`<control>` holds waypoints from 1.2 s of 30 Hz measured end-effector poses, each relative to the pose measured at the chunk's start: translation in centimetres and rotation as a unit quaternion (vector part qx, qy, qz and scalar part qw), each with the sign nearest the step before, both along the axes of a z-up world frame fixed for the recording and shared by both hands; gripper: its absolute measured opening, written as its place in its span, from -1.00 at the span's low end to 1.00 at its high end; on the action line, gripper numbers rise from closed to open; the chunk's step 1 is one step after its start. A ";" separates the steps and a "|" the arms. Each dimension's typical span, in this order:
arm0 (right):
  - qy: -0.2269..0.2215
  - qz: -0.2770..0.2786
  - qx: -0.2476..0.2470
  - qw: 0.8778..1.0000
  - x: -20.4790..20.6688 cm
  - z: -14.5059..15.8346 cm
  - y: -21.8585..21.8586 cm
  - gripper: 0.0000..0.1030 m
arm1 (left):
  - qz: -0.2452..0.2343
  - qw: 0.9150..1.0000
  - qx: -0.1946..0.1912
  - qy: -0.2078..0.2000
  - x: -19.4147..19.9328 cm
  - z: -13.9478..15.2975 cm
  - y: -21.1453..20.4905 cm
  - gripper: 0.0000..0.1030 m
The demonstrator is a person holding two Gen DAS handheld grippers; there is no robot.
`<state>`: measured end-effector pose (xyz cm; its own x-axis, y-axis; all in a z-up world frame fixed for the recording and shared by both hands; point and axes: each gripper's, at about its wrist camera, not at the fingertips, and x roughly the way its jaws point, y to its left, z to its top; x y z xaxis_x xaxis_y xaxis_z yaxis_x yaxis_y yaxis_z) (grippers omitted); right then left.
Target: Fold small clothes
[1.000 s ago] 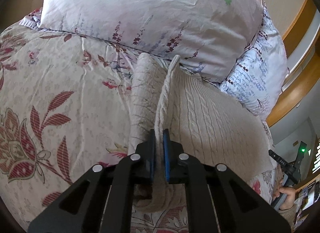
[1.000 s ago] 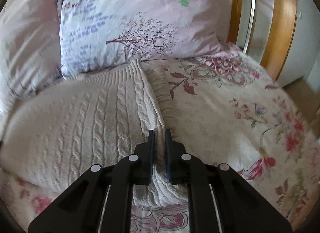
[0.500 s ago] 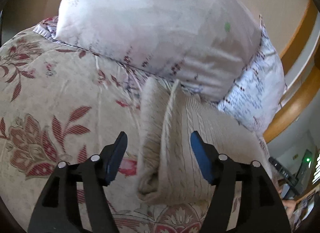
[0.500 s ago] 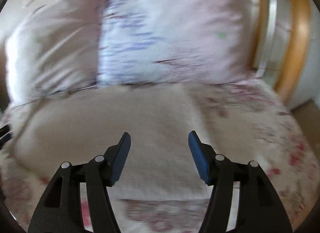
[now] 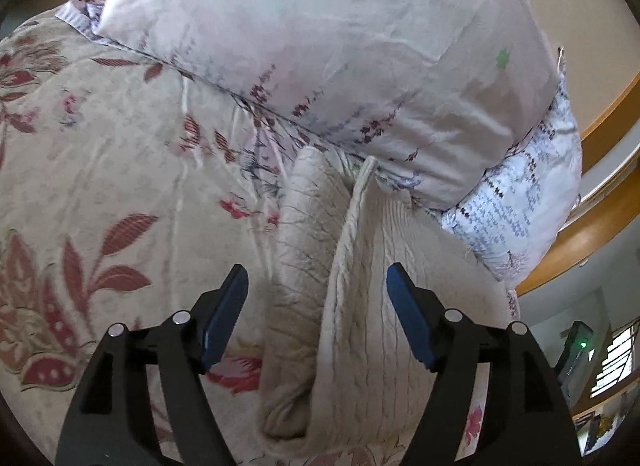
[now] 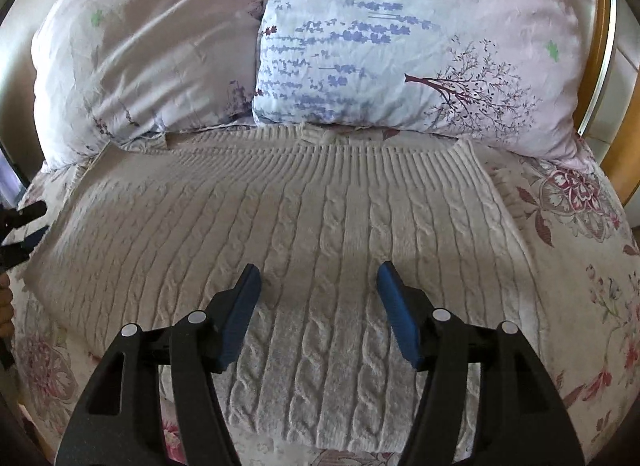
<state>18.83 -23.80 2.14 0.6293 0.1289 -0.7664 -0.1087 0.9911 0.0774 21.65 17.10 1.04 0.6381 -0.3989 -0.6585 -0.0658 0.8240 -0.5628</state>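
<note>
A cream cable-knit sweater (image 6: 320, 225) lies folded flat on the floral bedspread (image 6: 568, 217), its ribbed hem against the pillows. In the left wrist view the sweater (image 5: 360, 286) shows its left edge, with a rolled fold lying under the top layer. My left gripper (image 5: 316, 286) is open and empty, just above that edge. My right gripper (image 6: 318, 278) is open and empty, above the middle of the sweater. The left gripper also shows in the right wrist view (image 6: 20, 225) at the far left edge.
Two floral pillows (image 6: 400, 45) (image 6: 132, 57) stand behind the sweater. A wooden headboard (image 6: 624, 137) curves at the right. The bedspread (image 5: 100, 185) spreads to the left of the sweater. A device with a green light (image 5: 580, 342) stands beyond the bed.
Both grippers opened and let go of the sweater's edges. The sweater dropped flat onto the bed. The right gripper swung over the sweater's middle; the left gripper drew back slightly.
</note>
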 end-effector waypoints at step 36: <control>-0.024 -0.019 0.095 0.995 -2.6 2.1 -3.3 0.31 | -0.040 0.985 -0.155 -0.058 0.8 4.7 -6.9 -0.68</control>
<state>16.21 -27.13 4.20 0.6716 0.2433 -0.6998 -0.0788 0.9626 0.2591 22.41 10.16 5.70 0.6601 -0.6210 -0.4226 0.0713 0.6119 -0.7877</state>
